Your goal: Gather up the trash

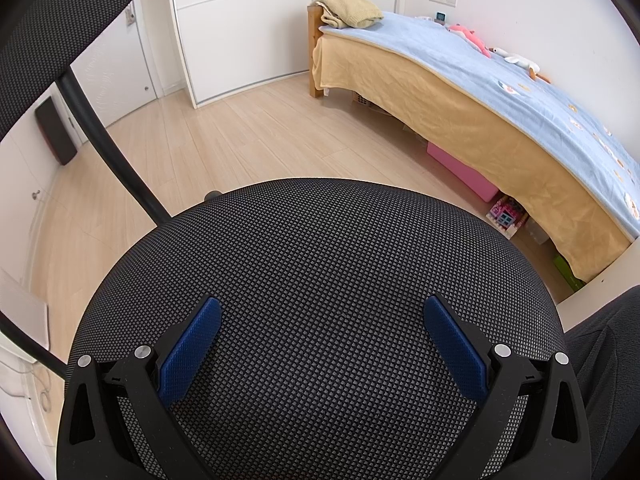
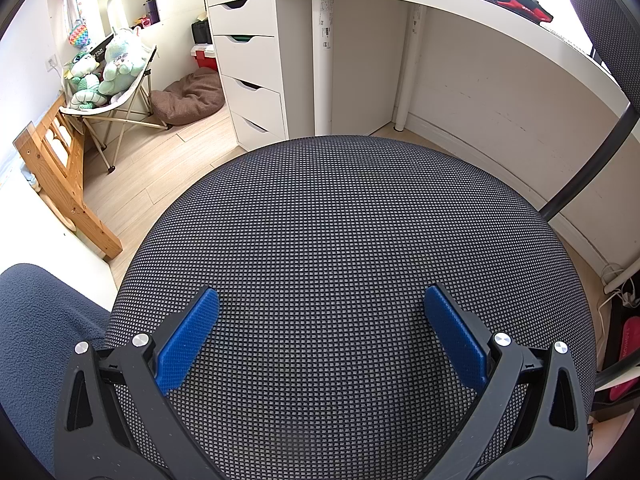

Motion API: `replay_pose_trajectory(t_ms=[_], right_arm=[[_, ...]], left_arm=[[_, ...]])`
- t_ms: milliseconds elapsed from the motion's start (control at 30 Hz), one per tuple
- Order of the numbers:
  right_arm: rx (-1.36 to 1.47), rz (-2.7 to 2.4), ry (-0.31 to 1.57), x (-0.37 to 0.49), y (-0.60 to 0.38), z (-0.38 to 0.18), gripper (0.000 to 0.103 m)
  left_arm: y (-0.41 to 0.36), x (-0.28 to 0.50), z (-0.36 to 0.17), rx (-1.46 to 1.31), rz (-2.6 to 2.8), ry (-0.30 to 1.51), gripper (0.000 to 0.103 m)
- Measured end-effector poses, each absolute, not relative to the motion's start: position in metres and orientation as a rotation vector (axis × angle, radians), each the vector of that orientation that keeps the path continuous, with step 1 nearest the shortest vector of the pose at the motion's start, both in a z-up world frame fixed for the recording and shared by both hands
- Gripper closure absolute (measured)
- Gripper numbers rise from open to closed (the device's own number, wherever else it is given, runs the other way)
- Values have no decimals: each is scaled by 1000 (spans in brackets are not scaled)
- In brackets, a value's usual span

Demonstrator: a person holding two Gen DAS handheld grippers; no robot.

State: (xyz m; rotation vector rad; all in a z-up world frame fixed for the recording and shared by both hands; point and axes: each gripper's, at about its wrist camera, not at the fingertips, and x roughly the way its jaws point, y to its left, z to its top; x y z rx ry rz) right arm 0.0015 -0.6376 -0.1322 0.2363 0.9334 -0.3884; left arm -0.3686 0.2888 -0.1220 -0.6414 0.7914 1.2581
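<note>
No trash shows in either view. My left gripper hangs open just above the black mesh seat of an office chair, its blue pads wide apart with nothing between them. My right gripper is open too, over the same chair seat from the other side, holding nothing. The seat fills the lower half of both views.
Left wrist view: a bed with a blue blanket at right, pink box and toys beneath it, white wardrobe behind, wooden floor. Right wrist view: white desk, drawer unit, folding chair with plush toys, brown cushion.
</note>
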Motion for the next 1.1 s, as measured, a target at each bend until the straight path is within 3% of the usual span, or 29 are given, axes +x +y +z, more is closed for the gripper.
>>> replay_pose_trajectory(t_ms=[1100], right_arm=[[236, -388, 933, 2, -638, -132, 3]], left_arm=[[290, -367, -122, -640, 1259, 795, 6]])
